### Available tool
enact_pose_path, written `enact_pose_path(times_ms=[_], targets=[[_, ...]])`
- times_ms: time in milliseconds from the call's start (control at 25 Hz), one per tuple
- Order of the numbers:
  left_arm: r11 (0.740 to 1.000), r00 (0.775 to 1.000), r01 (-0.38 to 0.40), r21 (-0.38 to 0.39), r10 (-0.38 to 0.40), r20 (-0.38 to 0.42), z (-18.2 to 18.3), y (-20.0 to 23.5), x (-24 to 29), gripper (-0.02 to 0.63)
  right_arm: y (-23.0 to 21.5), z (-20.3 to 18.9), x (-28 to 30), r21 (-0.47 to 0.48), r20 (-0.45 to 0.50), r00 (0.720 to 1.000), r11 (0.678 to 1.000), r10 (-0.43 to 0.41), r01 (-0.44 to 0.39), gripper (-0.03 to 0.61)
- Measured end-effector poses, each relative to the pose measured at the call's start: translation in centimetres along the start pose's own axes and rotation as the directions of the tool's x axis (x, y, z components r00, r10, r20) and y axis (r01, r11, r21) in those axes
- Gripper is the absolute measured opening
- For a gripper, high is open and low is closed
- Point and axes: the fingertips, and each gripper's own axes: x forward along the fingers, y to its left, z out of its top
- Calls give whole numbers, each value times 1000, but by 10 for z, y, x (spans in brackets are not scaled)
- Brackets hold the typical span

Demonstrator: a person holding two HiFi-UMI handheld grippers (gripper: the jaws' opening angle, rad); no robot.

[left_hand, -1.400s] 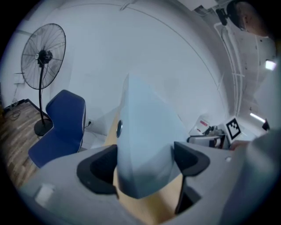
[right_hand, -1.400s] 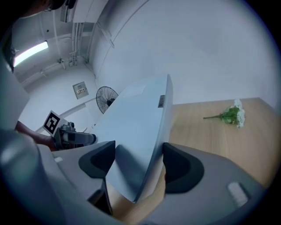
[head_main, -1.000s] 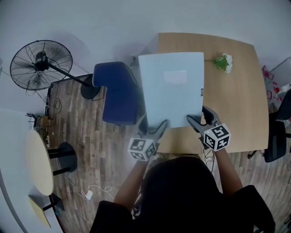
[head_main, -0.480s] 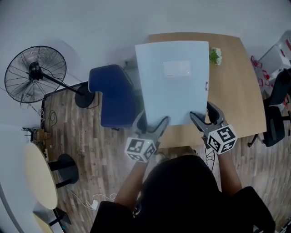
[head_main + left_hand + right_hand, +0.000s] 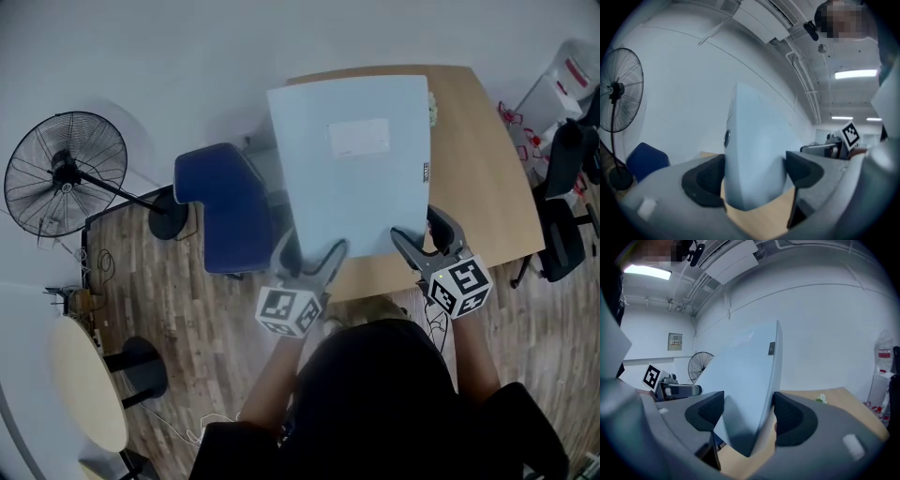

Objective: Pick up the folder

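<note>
Lifting the folder (image 5: 352, 159) higher and clear of the table (image 5: 487, 187) than a moment ago. Clamping its near corners between the jaws of the left gripper (image 5: 312, 255) and the right gripper (image 5: 422, 234). Judging the pickup nearly done.

The folder (image 5: 352, 164) has come higher above the table (image 5: 487, 187) — it looks larger, and its far edge now passes the table's far edge. The small plant (image 5: 432, 103), a second ago free at the folder's right, is almost hidden behind it.
</note>
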Motion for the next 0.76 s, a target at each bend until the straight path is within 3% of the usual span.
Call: enact_pose_path(times_ms=[760], targets=[[999,999,44,27,-45,17,7,-23,25,414,-24,11,-20,-17,38,998,998,-54,54,331]])
